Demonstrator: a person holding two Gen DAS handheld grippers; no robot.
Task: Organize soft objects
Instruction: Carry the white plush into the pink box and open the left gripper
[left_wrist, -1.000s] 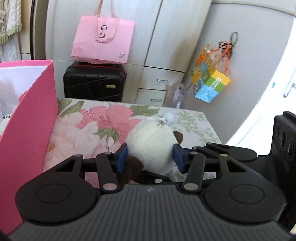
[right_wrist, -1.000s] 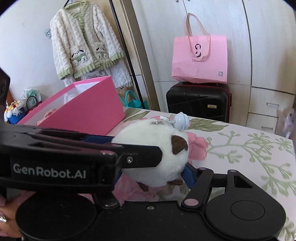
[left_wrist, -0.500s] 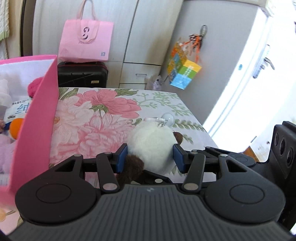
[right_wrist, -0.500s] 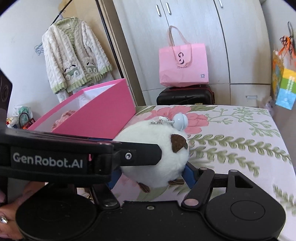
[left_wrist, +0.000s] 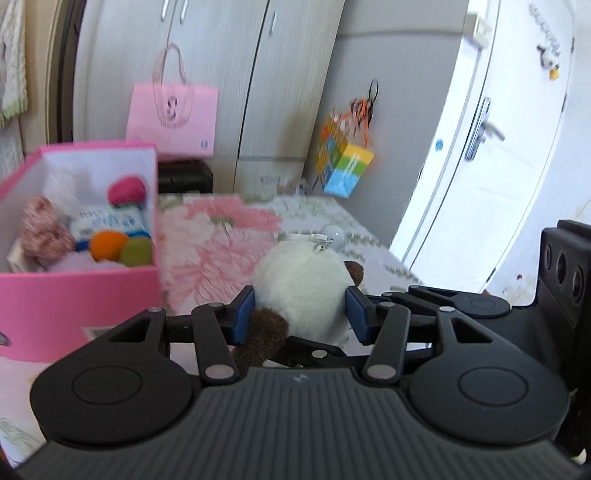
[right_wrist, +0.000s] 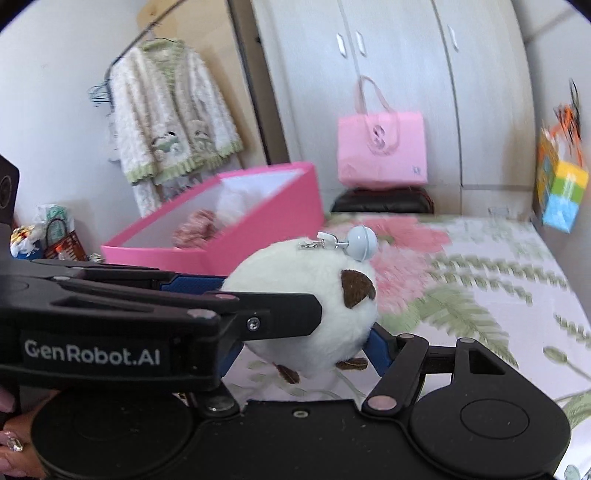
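Plush toy (left_wrist: 301, 286), white and round with brown ears, is sitting between the blue pads of both devices at once. Left gripper (left_wrist: 300, 314) is pinching it from the sides, fingers (left_wrist: 242, 315) pressing into the fur on either flank. Right gripper (right_wrist: 303, 332) is looking at the same toy from a crossing angle; its right finger (right_wrist: 378, 350) is touching the toy's lower right side, but its other finger is hidden behind the left device, so whether it is actually clamping cannot be told. A pale blue bell (right_wrist: 362, 240) on a small clip is standing up from the top of the toy.

The toy is hanging clear above the floral bed cover (left_wrist: 218, 254), not resting on it, as far as the views show.

Key relation: the pink box (left_wrist: 79, 288) is lying to the left of the left gripper and a little forward, open top facing up, near wall lower than the toy. Inside are a pink knitted toy (left_wrist: 42, 230), an orange ball (left_wrist: 109, 245), a green ball (left_wrist: 136, 251), a red ball (left_wrist: 126, 189) and a white packet (left_wrist: 107, 221). The toy is roughly spherical, so no long axis matters. Judged next move: carrying leftward over the box rim, the left gripper being the nearer one, with free space looking best toward the near right corner.
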